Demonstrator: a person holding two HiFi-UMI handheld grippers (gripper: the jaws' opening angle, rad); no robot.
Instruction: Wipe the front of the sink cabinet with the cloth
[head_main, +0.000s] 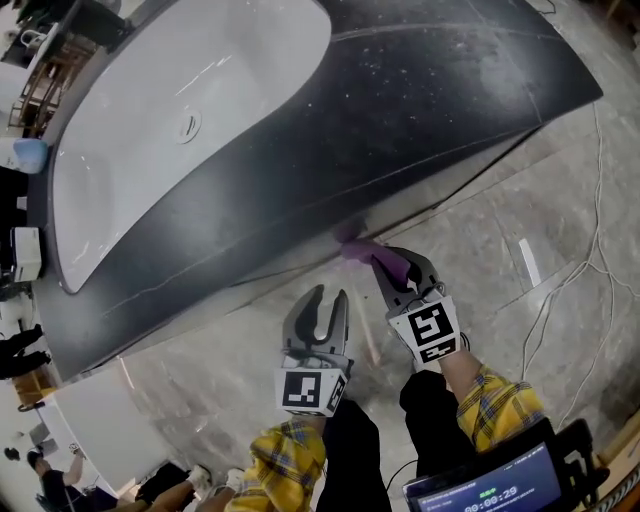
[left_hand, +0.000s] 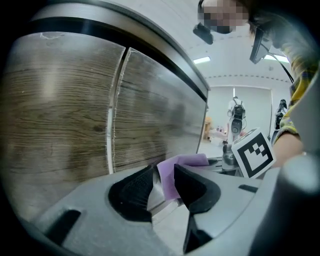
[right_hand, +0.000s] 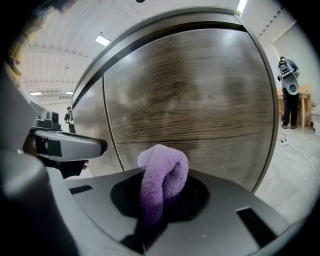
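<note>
Pinching the purple cloth (right_hand: 162, 170), the right tongs (right_hand: 161, 195) face the wooden cabinet front (right_hand: 195, 100) just ahead; the left tongs (head_main: 326, 306) hang spread, empty, alongside.

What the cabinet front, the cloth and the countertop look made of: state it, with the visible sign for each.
Cabinet front: wood or a wood-look laminate with a smooth finish, going by the grey-brown grain lines; which of the two is unclear.
Cloth: soft purple fleece or microfibre, judging by its fuzzy nap.
Countertop: dark stone or composite, fairly matte, with fine pale speckles.
</note>
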